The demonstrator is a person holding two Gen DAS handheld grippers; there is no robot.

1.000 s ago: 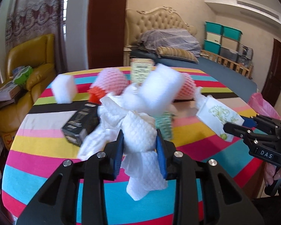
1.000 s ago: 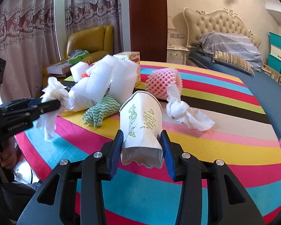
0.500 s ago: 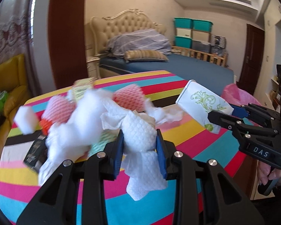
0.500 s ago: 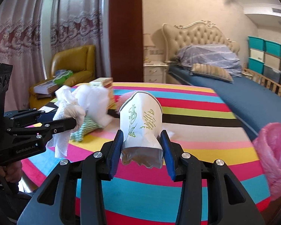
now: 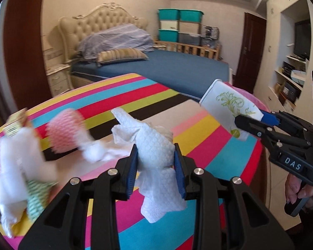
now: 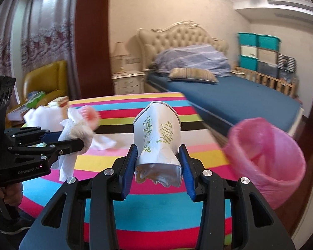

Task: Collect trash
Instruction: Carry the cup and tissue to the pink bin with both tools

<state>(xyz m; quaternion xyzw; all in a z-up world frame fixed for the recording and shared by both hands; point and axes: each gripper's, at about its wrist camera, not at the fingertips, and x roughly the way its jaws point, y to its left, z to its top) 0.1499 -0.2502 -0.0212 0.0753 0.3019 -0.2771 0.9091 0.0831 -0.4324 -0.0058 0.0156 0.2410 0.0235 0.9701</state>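
I see a big bed point(image 6: 229, 98) with a blue sheet and a puffy cream headboard point(image 6: 177, 35). A striped pillow point(image 6: 193, 75) lies on it, by a bunched blue blanket point(image 6: 189, 59). Teal boxes point(image 6: 257, 39) are stacked in the corner. A yellow armchair point(image 6: 46, 79) sits by the curtains point(image 6: 29, 39). A dark door point(image 5: 250, 50) is shut.

left gripper point(image 5: 155, 167): black frame, blue pads, silver screws, "GenRobot.AI" lettering
right gripper point(image 6: 159, 169): black frame, blue pads, silver screws, white "DAS" marking
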